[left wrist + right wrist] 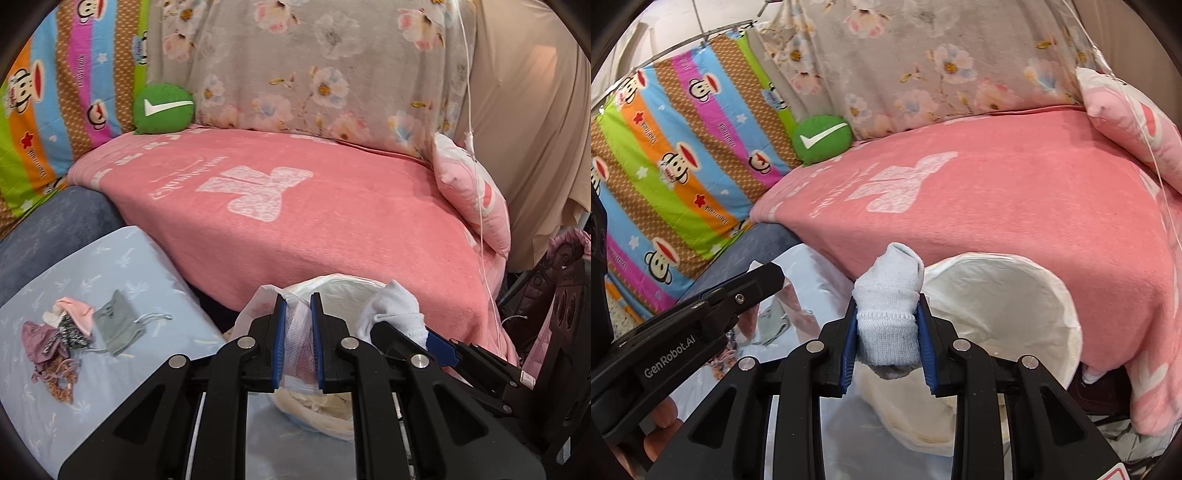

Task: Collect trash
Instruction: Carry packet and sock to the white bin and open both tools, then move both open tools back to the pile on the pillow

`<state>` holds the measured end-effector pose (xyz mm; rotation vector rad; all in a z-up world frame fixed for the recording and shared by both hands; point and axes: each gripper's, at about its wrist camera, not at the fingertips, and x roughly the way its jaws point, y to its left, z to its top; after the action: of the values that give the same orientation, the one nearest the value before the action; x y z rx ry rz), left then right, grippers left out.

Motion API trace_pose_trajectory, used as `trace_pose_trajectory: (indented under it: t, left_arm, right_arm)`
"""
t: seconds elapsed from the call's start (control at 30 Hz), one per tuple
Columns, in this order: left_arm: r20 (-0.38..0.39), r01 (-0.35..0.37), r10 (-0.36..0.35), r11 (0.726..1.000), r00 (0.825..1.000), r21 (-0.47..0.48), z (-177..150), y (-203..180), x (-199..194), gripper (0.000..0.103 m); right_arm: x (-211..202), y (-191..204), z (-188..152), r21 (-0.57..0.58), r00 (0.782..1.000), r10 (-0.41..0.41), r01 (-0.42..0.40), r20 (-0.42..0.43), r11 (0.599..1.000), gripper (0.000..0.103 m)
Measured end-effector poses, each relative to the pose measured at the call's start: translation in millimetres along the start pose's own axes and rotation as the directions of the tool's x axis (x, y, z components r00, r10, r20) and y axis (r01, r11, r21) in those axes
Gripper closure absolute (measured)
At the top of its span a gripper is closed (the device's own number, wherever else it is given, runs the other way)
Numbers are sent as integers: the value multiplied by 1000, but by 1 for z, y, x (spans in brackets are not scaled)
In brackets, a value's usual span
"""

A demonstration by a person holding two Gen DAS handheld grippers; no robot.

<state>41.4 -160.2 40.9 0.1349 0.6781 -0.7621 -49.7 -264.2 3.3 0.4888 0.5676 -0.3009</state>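
Note:
My left gripper (298,301) is shut on the rim of a thin white plastic bag (332,286) and holds it open. My right gripper (888,301) is shut on a rolled white sock (889,295), which it holds at the left edge of the bag's open mouth (997,306). In the left wrist view the sock (391,314) and the right gripper's blue pad (439,345) show just right of the bag. In the right wrist view the left gripper's finger (753,284) reaches in from the left.
A pile of small cloth scraps and a grey drawstring pouch (70,332) lies on a light blue surface (122,369) at the left. A pink blanket (295,221) covers the sofa behind, with a green cushion (162,107) and a pink pillow (472,192).

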Motion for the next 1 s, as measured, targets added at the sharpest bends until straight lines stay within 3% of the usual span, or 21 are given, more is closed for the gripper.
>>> trace_pose_trajectory:
  t: [0.37,0.47,0.5,0.53,1.0]
  left_arm:
    - [-60,56,-55,998,997,19,-1,-28,28,87]
    - [-75,62,-62,998,995,4,-2,-28,31,63]
    - [-72,58,-58,998,996,0,-2,-28,32,45]
    - [-59,45,-45,999,997,-3,-2,-27,30,35]
    - [-47,-38,35,997,998,-63,-6,3,23,33]
  right_arm:
    - [0,-36,-2,44,999,-39,40,-11,998,73]
    - [0,-39,-3,49,999,-42,43,-14,998,70]
    - [0,-40,-3,51,999,-43,44,-16,998,70]
    - [1,-40,-4,52,999,-48,48,-17,997,69]
    - [1,-22,-6,11,999,-49,49,-19,999,60]
